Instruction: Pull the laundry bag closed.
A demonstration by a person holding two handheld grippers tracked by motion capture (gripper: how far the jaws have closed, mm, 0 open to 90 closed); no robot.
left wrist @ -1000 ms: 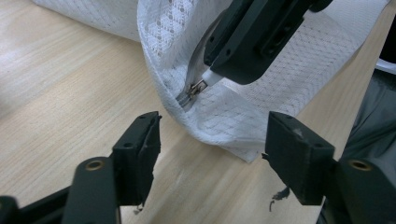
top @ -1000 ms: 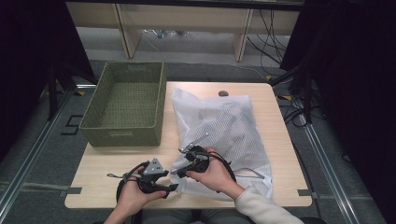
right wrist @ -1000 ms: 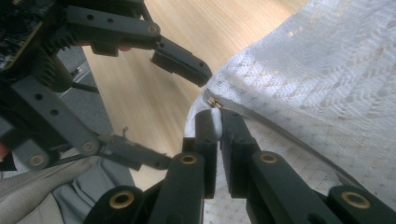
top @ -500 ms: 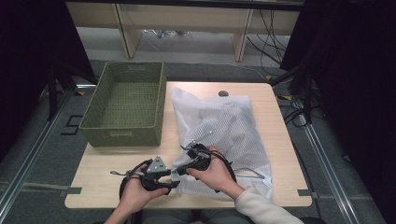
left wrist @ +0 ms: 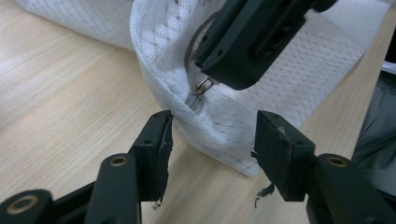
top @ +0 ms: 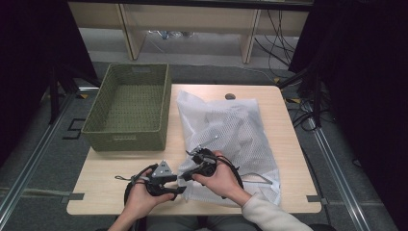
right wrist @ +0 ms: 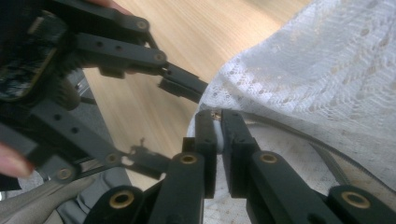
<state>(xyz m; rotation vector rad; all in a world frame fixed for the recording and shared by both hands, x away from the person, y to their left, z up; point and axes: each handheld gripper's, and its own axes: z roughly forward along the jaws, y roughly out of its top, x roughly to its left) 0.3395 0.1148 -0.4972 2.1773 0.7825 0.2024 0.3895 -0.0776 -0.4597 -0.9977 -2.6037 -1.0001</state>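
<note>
A white mesh bag (top: 231,130) lies on the right half of the wooden table (top: 110,168). My right gripper (top: 185,174) is shut on the bag's zipper at its near-left corner, with white fabric pinched between the jaws (right wrist: 217,116). A small metal zipper pull (left wrist: 198,95) hangs just under that gripper (left wrist: 219,70). My left gripper (top: 181,184) is open and faces the same corner. Its jaws (left wrist: 215,135) straddle the folded edge of the bag (left wrist: 299,60) without touching it. From the right gripper view the left gripper (right wrist: 170,126) spreads wide beside the bag (right wrist: 327,70).
A green woven basket (top: 127,139) stands empty on the table's left side, beyond my left hand. A small dark disc (top: 230,96) sits near the far edge. The table's front edge runs just below both hands.
My left gripper has crept a little to the right, closer to the bag's corner. The right gripper has held its grip in place.
</note>
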